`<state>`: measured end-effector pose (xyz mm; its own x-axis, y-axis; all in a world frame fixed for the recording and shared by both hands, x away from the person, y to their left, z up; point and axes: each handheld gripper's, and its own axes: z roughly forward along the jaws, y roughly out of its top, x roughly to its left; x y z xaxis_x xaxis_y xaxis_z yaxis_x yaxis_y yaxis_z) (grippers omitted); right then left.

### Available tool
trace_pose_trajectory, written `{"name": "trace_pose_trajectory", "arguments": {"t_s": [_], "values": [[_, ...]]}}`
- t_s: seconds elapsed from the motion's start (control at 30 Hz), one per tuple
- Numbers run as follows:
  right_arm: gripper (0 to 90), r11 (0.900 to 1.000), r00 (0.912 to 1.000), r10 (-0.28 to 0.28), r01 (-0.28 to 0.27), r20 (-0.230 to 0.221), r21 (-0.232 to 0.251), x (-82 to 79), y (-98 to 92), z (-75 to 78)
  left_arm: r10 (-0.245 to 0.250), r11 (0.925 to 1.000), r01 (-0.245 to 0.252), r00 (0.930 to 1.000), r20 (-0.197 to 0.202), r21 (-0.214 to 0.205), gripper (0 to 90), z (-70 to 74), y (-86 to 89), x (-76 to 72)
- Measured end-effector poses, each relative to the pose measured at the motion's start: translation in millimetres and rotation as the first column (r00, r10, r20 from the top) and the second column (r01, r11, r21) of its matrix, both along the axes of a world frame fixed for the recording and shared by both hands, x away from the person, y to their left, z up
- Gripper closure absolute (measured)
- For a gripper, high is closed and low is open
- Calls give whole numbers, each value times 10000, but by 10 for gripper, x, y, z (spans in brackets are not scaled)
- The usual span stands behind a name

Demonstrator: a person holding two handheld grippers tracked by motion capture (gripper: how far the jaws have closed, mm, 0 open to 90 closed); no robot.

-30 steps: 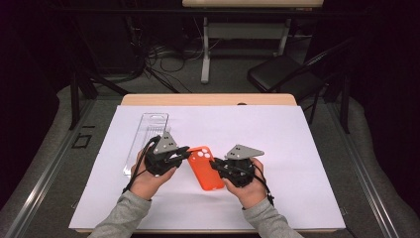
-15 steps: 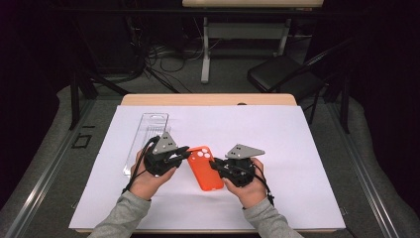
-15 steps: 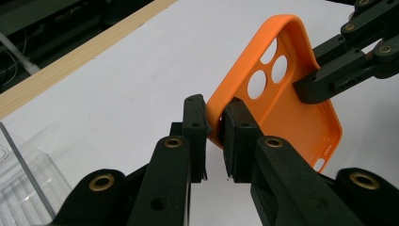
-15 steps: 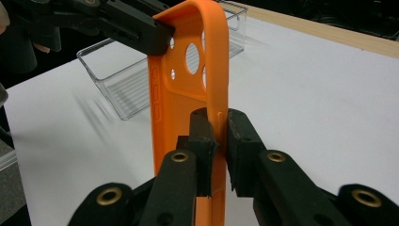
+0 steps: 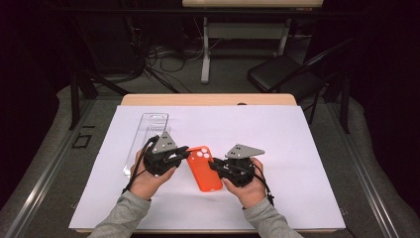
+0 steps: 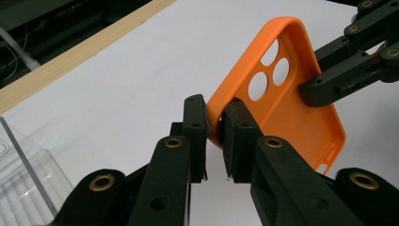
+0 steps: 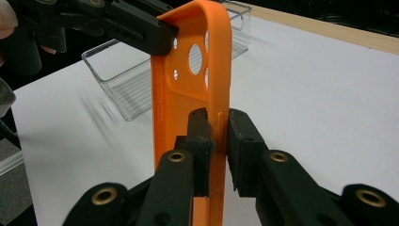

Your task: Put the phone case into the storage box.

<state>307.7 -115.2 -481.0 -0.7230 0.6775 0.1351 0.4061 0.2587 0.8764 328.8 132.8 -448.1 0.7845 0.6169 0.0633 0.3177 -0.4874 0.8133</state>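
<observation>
An orange phone case (image 5: 203, 171) with round camera holes is held just above the white sheet between both grippers. My left gripper (image 5: 185, 152) is shut on the case's left rim near the camera end (image 6: 215, 117), and the case (image 6: 287, 108) tilts away from it. My right gripper (image 5: 213, 166) grips the opposite side wall (image 7: 220, 127). Its pads still press on the case (image 7: 186, 94), though its jaws have just been opening slightly. The right gripper's jaw tips (image 6: 324, 84) show in the left gripper view, touching the far rim.
A clear plastic tray (image 5: 148, 134) lies on the white sheet (image 5: 297, 148) left of the hands, close behind the left gripper (image 7: 127, 84). The wooden table edge (image 5: 208, 99) runs along the far side. A black chair (image 5: 282, 74) stands on the floor beyond.
</observation>
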Motion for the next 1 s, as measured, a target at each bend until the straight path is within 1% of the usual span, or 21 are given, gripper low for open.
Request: {"name": "trace_pose_trajectory", "arguments": {"t_s": [0.2, 0.43, 0.5, 0.7, 0.83, 0.87, 0.9, 0.93, 1.0], "values": [[764, 9998, 10000, -35, 34, 25, 206, 9, -21, 9, 94, 10000, -94, 9999, -87, -7, 810, -8, 22, 19], [730, 9996, 10000, -73, 74, -28, 267, 15, -35, 16, 153, 9999, -153, 9998, -129, -31, 811, -8, 53, 45], [703, 9995, 9999, -98, 96, 54, 285, 22, -44, 19, 182, 9998, -182, 9998, -124, -6, 810, -6, 72, 57], [673, 9992, 9998, -200, 199, 26, 350, 36, -64, 22, 389, 9992, -390, 9992, -125, -94, 810, 4, 131, 85], [670, 9992, 9998, -216, 216, -3, 343, 42, -74, 24, 408, 9990, -410, 9990, -164, -163, 810, 14, 157, 94], [670, 9992, 9997, -224, 224, 7, 338, 43, -76, 24, 437, 9988, -440, 9989, -183, -195, 810, 16, 163, 95], [670, 9992, 9997, -224, 224, 7, 338, 43, -76, 24, 438, 9987, -447, 9985, -339, -257, 810, 21, 176, 104], [667, 9991, 9997, -231, 232, -11, 346, 45, -77, 24, 426, 9987, -437, 9982, -412, -268, 810, 25, 187, 113], [665, 9991, 9997, -233, 233, -13, 341, 47, -78, 23, 460, 9983, -476, 9979, -448, -344, 810, 28, 204, 120]]}}
